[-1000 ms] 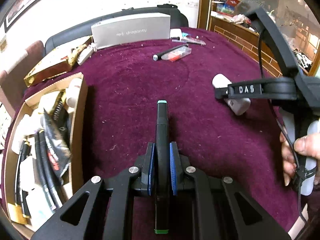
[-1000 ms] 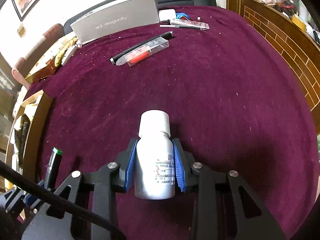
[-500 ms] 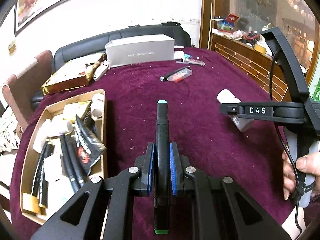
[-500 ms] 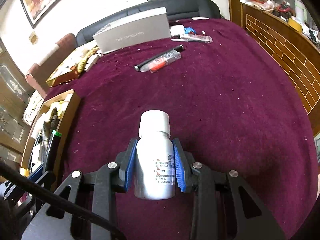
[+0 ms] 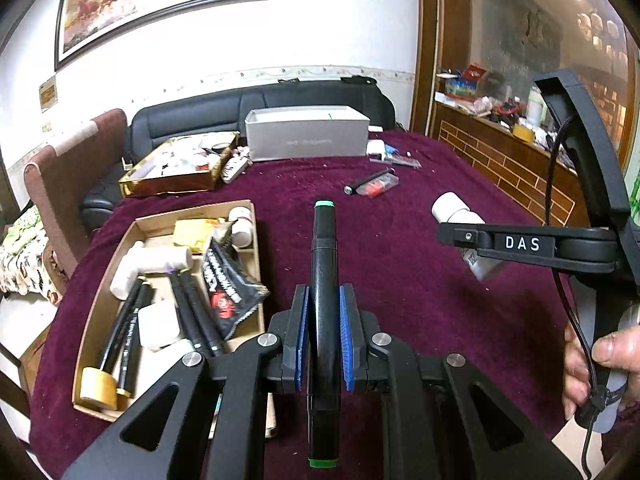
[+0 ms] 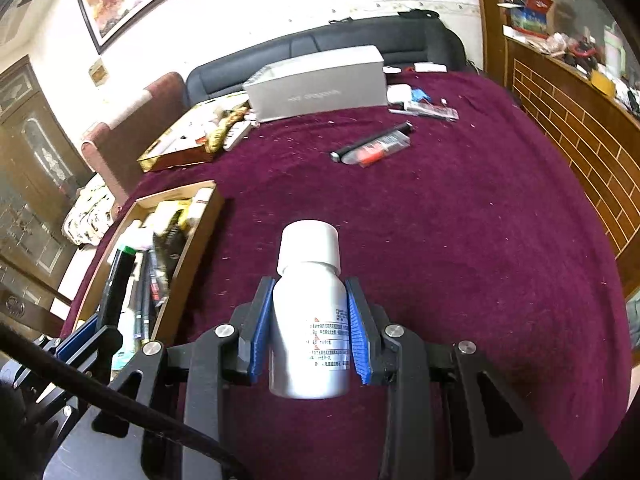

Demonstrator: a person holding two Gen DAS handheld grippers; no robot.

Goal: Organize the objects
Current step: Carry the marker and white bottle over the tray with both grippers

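Observation:
My left gripper (image 5: 323, 334) is shut on a black marker with green caps (image 5: 324, 264) and holds it above the purple tablecloth, just right of the cardboard box (image 5: 256, 304). My right gripper (image 6: 309, 330) is shut on a white and silver bottle (image 6: 308, 320), cap pointing away, held above the cloth. The bottle also shows in the left wrist view (image 5: 454, 210), to the right. The marker (image 6: 118, 284) shows at the left of the right wrist view, over the cardboard box (image 6: 200, 240), which holds several pens, packets and white items.
A black pen beside a clear case with red contents (image 6: 376, 146) lies mid-table. A grey carton (image 6: 320, 88) and a gold tray (image 5: 172, 184) stand at the back. Small packets (image 6: 424, 106) lie at the far right. A black sofa sits behind.
Both grippers have risen and tilted up, so more of the room and the whole cardboard box show. The marker and the bottle stay gripped.

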